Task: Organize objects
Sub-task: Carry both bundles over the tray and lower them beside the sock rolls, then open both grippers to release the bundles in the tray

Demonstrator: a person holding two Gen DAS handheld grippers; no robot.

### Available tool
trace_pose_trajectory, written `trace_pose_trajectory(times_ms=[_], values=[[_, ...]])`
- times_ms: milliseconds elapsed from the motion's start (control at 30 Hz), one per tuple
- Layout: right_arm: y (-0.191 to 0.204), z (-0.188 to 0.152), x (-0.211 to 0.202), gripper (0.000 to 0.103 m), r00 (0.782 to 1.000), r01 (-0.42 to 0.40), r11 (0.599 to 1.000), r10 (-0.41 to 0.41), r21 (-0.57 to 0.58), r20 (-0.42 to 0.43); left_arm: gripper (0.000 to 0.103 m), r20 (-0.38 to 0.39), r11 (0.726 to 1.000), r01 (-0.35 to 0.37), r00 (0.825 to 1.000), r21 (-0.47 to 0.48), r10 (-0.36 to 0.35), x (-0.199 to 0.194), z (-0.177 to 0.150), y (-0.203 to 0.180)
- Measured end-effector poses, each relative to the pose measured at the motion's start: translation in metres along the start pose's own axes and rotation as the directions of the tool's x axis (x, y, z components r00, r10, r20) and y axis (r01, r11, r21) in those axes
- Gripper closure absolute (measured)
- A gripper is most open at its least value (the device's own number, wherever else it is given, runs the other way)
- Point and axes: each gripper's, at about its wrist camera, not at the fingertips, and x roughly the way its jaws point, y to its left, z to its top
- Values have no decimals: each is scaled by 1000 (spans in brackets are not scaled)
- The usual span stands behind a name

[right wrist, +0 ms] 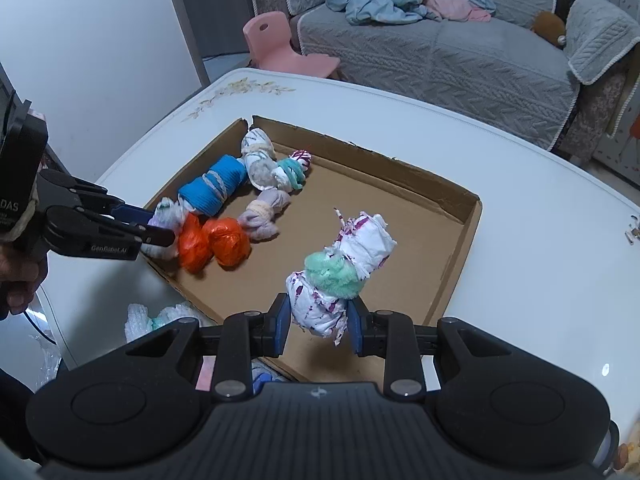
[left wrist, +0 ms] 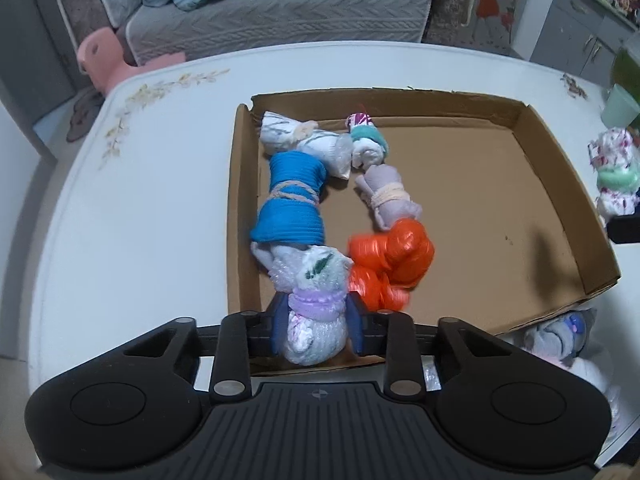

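A shallow cardboard box (left wrist: 472, 184) (right wrist: 400, 216) lies on the white table. Several tied bundles lie along its left side: a blue one (left wrist: 294, 196) (right wrist: 214, 190), an orange one (left wrist: 390, 262) (right wrist: 214, 246), a grey one (left wrist: 388, 196) (right wrist: 262, 214) and white ones (left wrist: 304, 140). My left gripper (left wrist: 318, 326) (right wrist: 154, 224) is shut on a bubble-wrap bundle with a purple band (left wrist: 316, 304) at the box's near left corner. My right gripper (right wrist: 318, 322) is shut on a white and purple bundle with a green band (right wrist: 340, 272) (left wrist: 616, 174), held above the box.
More bundles lie on the table beside the box's near edge (left wrist: 560, 338) (right wrist: 154, 318). A green cup (left wrist: 620, 106) stands at the right. A grey sofa (right wrist: 440, 52) and a pink child's chair (right wrist: 280, 44) stand beyond the table.
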Motion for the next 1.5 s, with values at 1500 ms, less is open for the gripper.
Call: trace_pose_trajectory(times_ms=[1500], values=[[-14,80,142,72,994,-66,958,39,-278,-102,58,46,979,121,990,166,-130,96,127,-61]])
